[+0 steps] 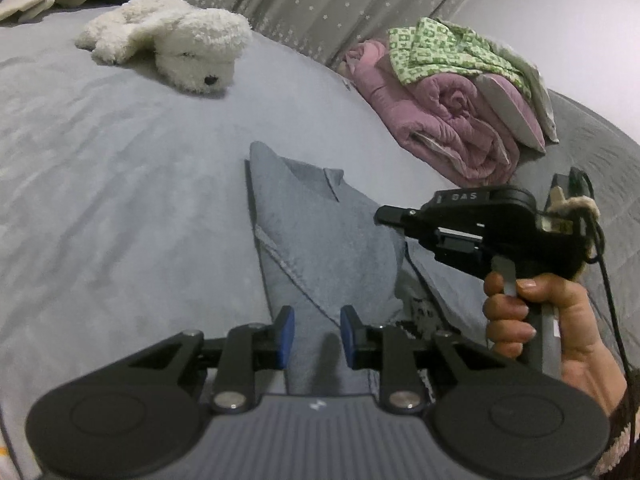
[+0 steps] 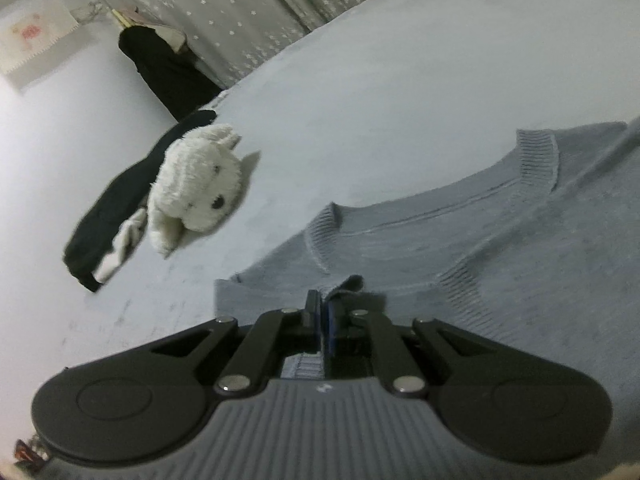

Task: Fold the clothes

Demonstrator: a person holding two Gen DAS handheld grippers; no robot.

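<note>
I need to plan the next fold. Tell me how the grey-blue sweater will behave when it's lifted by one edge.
The grey-blue sweater is a soft knit already lying in loose folds, so it will probably droop and hang limp, not hold shape. The right gripper is shut on just a small bit of the fabric, so the rest likely trails. On the bed sheet it should drag rather than slide cleanly.

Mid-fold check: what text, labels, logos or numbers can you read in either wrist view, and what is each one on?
"DAS" (first letter unsure): pale letters on top of the right gripper body, left wrist view.
Small white logo on each gripper's grey housing: not readable as letters.
Dark print beside the grey sweater, just right of the left gripper: too blurred.
Pink-marked sheet on the wall: too blurred.
</note>
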